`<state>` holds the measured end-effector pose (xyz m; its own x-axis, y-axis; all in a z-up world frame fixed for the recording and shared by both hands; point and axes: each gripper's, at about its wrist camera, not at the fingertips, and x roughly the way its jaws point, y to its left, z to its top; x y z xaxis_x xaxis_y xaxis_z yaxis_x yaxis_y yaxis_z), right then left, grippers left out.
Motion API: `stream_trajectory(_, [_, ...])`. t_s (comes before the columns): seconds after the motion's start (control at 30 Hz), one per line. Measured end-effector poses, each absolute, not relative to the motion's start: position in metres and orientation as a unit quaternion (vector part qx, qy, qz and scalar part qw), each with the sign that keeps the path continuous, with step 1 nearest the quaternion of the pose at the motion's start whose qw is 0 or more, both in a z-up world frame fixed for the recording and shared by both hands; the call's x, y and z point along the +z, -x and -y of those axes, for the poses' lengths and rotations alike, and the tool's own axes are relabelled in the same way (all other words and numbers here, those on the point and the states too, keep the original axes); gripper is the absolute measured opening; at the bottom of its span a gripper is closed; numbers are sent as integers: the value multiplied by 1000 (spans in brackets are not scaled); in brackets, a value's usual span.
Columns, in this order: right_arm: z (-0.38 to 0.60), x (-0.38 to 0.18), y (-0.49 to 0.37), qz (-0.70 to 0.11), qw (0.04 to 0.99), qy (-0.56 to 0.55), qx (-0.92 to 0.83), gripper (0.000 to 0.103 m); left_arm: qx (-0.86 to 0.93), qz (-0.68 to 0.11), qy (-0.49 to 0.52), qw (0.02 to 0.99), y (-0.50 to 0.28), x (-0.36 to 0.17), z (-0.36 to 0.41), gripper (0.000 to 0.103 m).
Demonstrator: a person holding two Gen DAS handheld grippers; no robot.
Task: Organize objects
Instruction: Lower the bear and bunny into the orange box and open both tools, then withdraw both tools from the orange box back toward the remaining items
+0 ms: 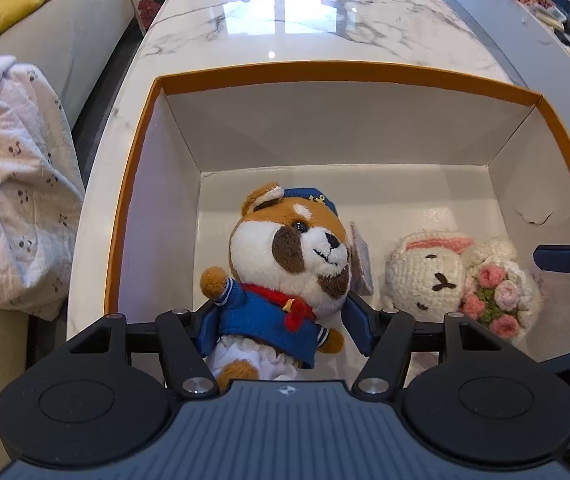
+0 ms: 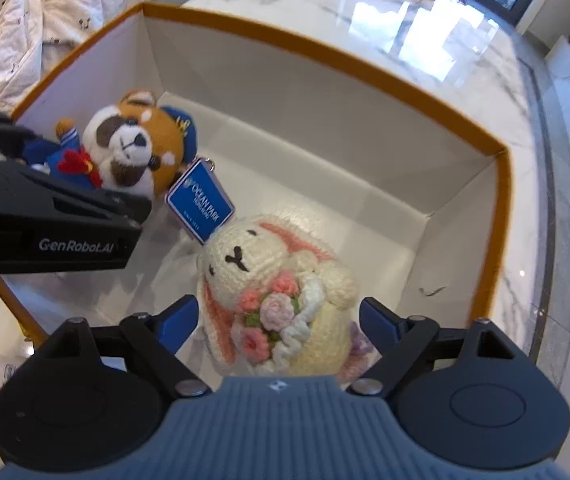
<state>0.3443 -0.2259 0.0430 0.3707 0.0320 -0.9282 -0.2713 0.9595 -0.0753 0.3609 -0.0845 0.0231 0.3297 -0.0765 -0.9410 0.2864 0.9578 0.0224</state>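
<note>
An open box (image 1: 349, 70) with an orange rim and plain white inner walls stands on the glossy marble tabletop (image 1: 285, 20). It holds two soft toys lying on its white floor, side by side and close together but not clearly touching.

The plush dog (image 1: 293, 264) is fuzzy, brown and white, with a blue sailor jacket, a red neckerchief and a blue cap. In the left wrist view it lies on its back with its long axis running from about 7 o'clock at the legs to 1 o'clock at the cap, face turned toward 3 o'clock. A flat blue rectangular tag (image 2: 201, 205) hangs from it and lies between the two toys.

The crochet rabbit (image 2: 281, 300) is knitted cream yarn, rounded and lumpy, with pink-lined floppy ears and a bunch of pink yarn roses on its chest. In the right wrist view its head points toward 11 o'clock and its body toward 5 o'clock.

The left claw (image 1: 283, 320) is clamped on the dog's jacket, its blue pads pressed into both sides of the body. The right claw (image 2: 279, 320) stands apart around the rabbit, with a gap showing at each pad.

A rumpled white printed cloth (image 1: 9, 184) lies at 9 o'clock beyond the tabletop.
</note>
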Motion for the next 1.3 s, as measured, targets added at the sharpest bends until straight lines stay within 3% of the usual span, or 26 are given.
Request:
stream_trajectory(0.4, [226,70,-315,-519,842,107,104,90,-114,-538,-79,831,-337,69,73,73])
stream_trajectory(0.73, [218,101,-255,-472,870,87,114,94,-148,-499,-63,851,-265,103,60,73])
stream_trajectory(1.3, [210,77,-120,-456,879,71,117,95,-129,-453,0,882,-134,89,25,73])
